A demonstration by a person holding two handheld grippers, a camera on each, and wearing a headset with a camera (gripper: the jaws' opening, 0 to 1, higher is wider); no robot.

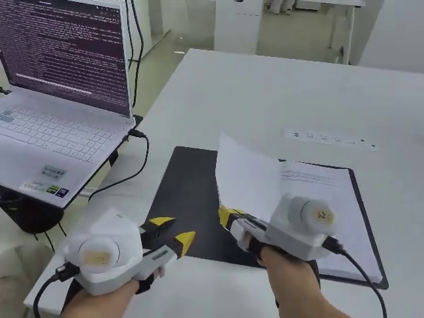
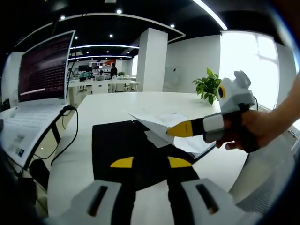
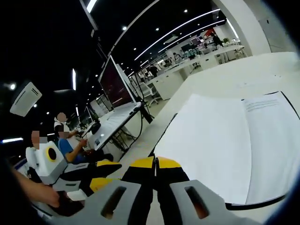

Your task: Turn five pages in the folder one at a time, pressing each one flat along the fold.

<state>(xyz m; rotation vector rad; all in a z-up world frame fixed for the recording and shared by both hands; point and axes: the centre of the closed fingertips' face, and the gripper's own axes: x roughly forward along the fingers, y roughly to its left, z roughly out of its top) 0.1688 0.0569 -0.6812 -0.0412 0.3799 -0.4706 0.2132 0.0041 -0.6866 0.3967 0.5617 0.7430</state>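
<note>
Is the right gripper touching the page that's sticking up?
Touching. In the head view the right gripper pinches the lifted page's lower corner, holding it up.

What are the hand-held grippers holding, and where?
The right hand-held gripper pinches a lifted page by its near corner. The left hand-held gripper holds nothing.

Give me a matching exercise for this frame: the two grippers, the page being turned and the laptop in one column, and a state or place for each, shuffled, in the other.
Things:
1. left gripper
2. right gripper
3. page
4. laptop

States or places:
A. lifted off the folder, curving upward
B. jaws closed on a sheet's lower corner
C. lid open, screen lit with text, to the left of the folder
D. jaws apart, holding nothing

Pairs: 1-D, 2-B, 3-A, 4-C
</note>
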